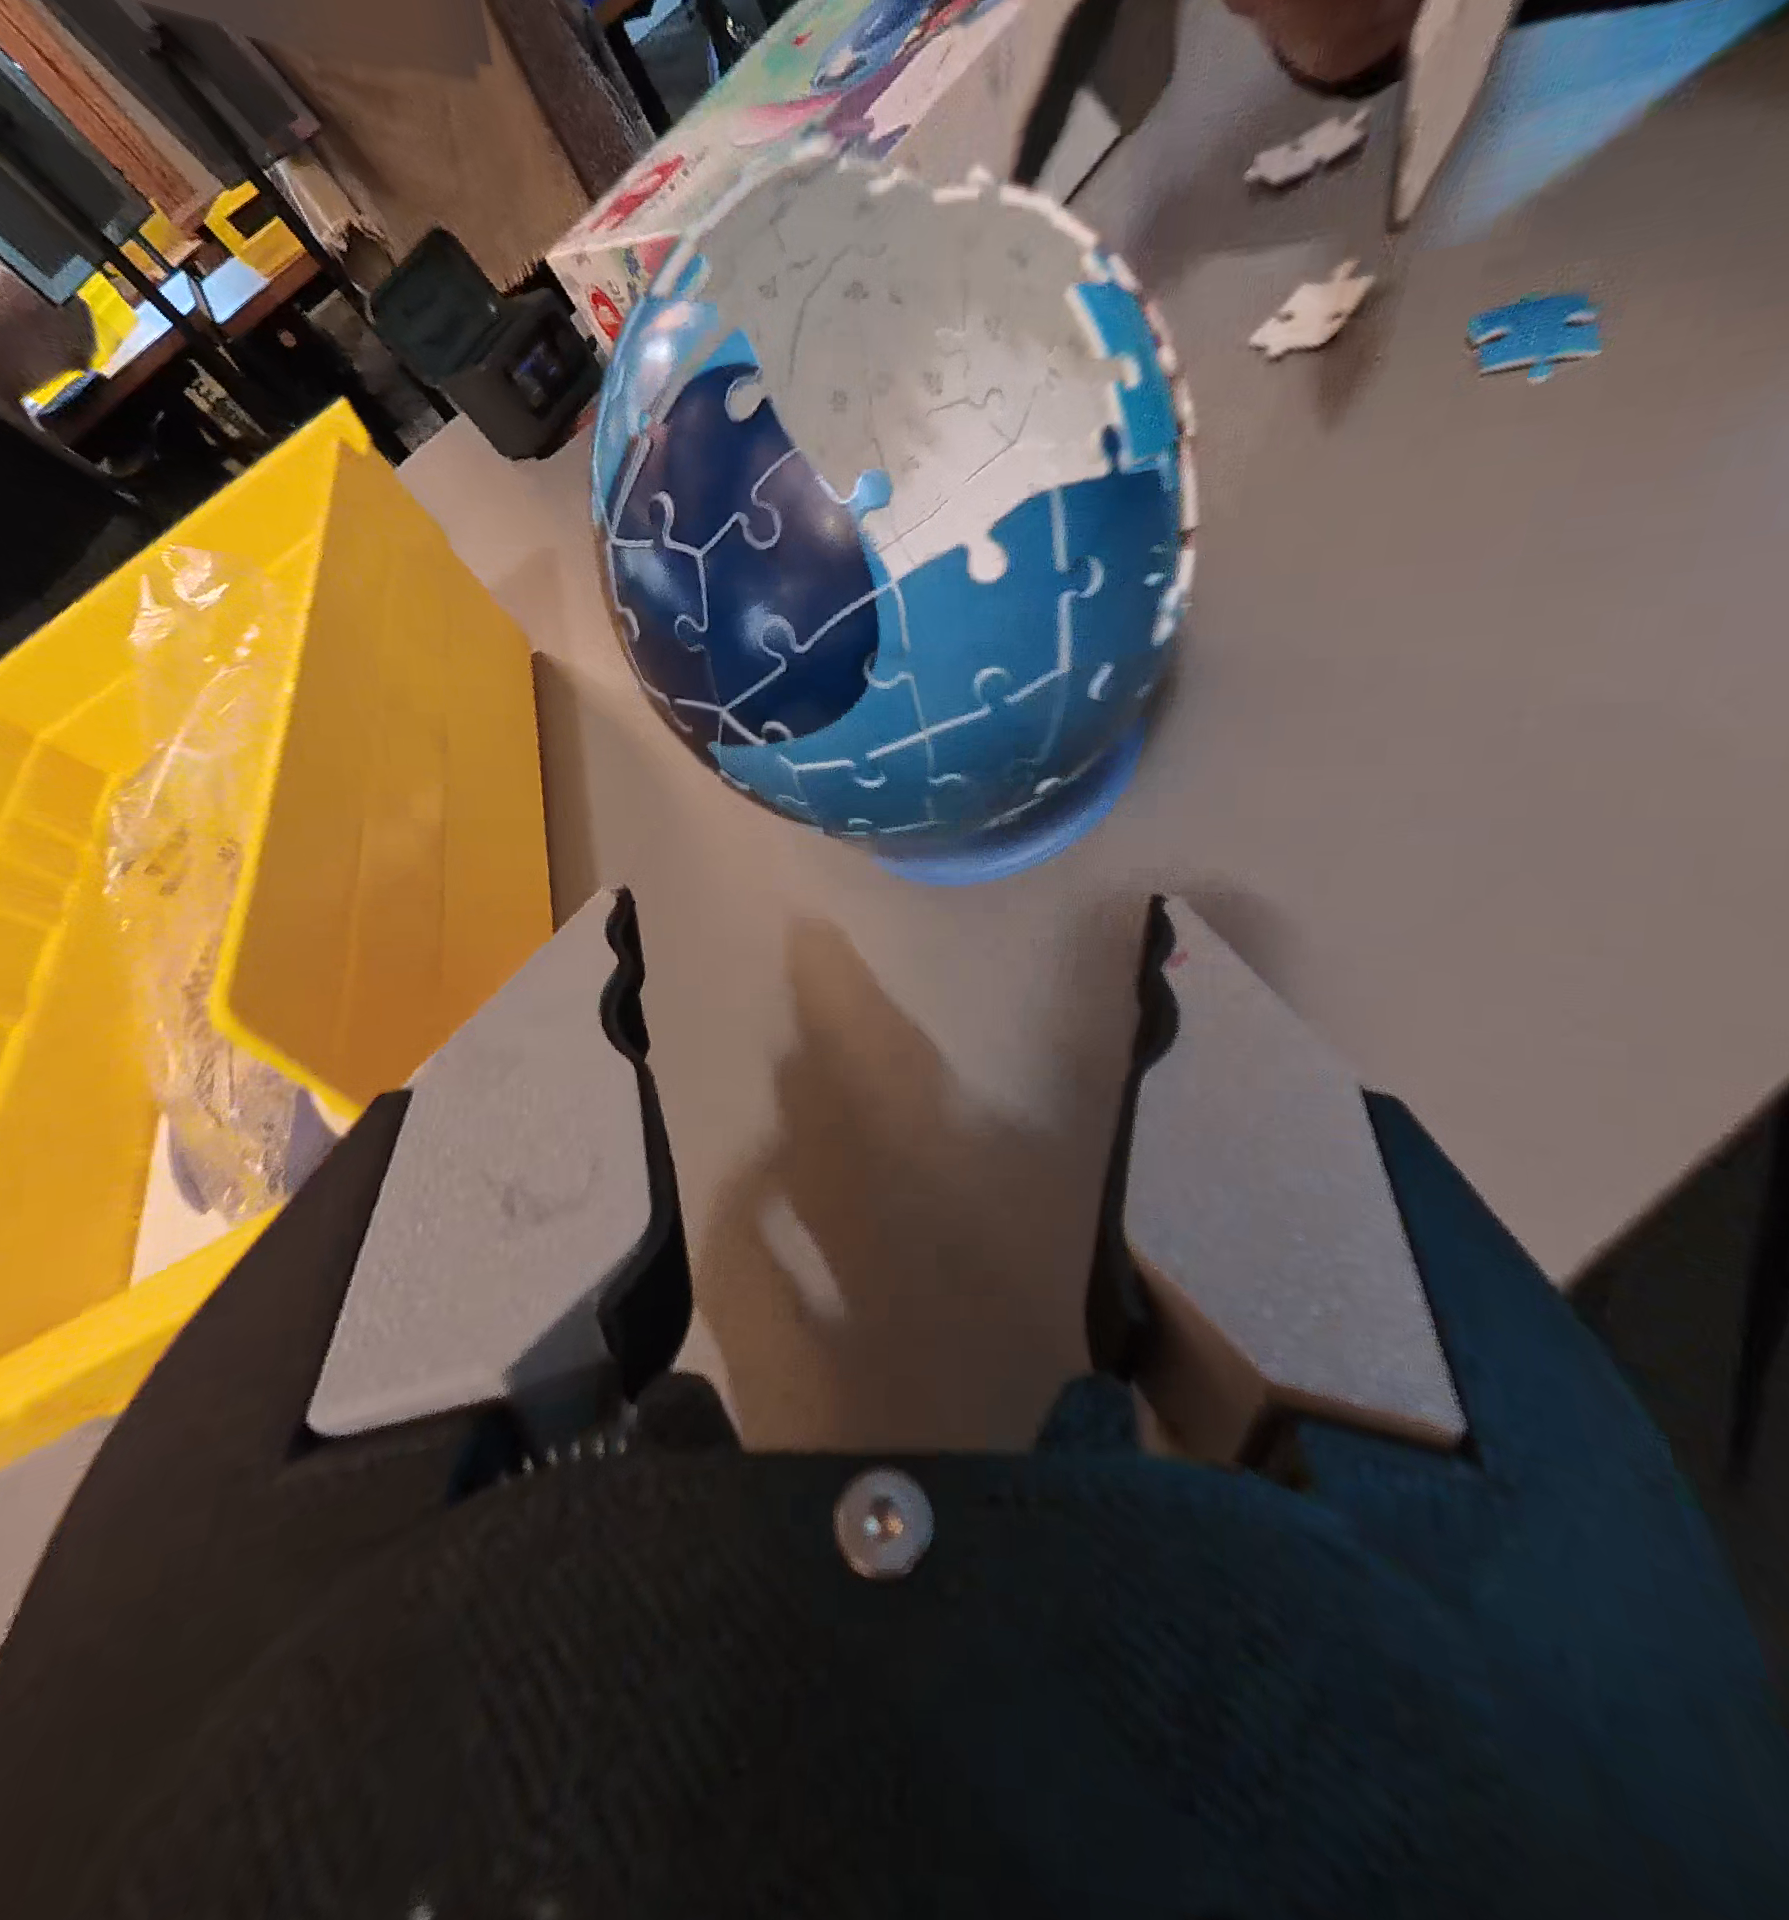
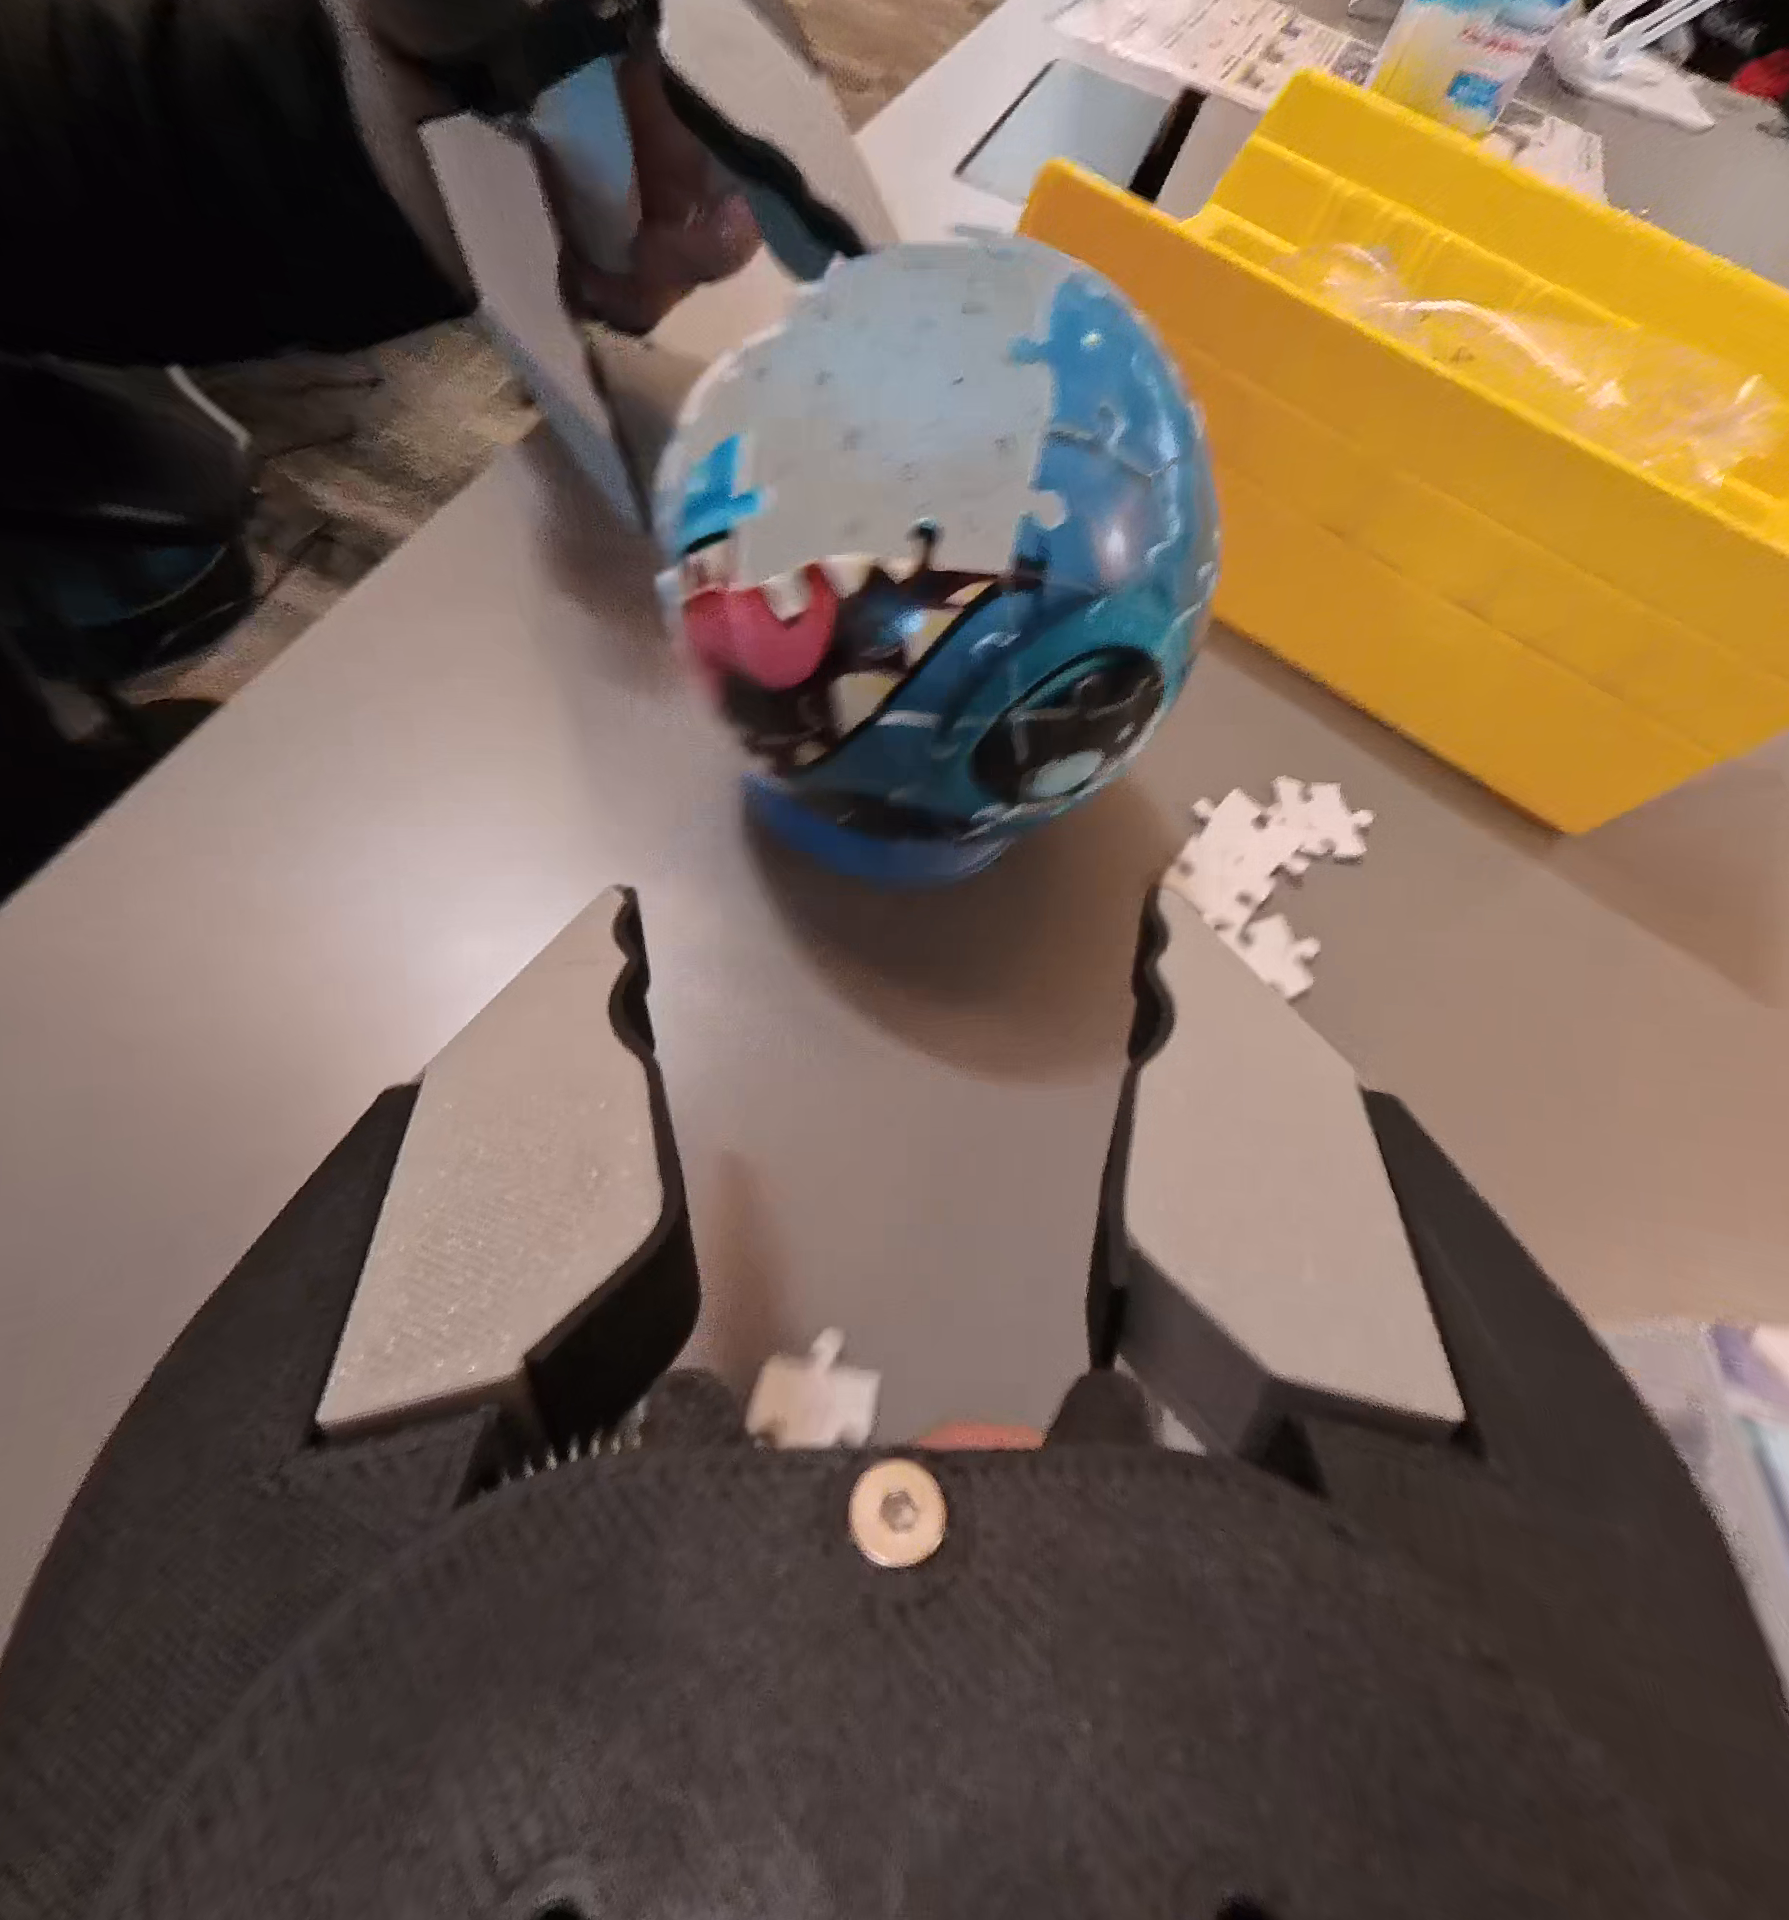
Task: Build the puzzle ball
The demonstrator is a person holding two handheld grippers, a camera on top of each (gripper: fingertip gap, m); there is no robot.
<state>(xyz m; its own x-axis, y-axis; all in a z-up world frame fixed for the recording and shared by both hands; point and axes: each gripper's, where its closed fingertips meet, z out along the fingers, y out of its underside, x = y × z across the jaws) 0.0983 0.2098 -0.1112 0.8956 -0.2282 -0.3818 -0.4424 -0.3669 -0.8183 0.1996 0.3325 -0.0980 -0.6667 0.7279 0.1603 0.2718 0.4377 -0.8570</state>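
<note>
A partly built blue puzzle ball point(image 1: 900, 582) stands on a blue ring stand point(image 1: 1015, 847) on the grey table. Its top is open and shows the pale inside of the shell. The right wrist view shows its other side point(image 2: 942, 582), with a dark printed picture and a pink patch. My left gripper point(image 1: 888, 925) is open and empty, just short of the ball. My right gripper point(image 2: 888, 920) is open and empty, also just short of it. Loose pieces lie on the table: white ones point(image 1: 1311, 312) and a blue one point(image 1: 1534, 338), and a white cluster point(image 2: 1269, 862) beside my right finger.
A yellow bin point(image 1: 246, 831) with a crumpled clear plastic bag point(image 1: 183, 883) stands left of the ball; it also shows in the right wrist view point(image 2: 1492, 436). The puzzle box point(image 1: 765, 177) lies behind the ball. One white piece point(image 2: 812, 1403) lies under my right gripper. About 15 centimetres separates my left fingertips from my right.
</note>
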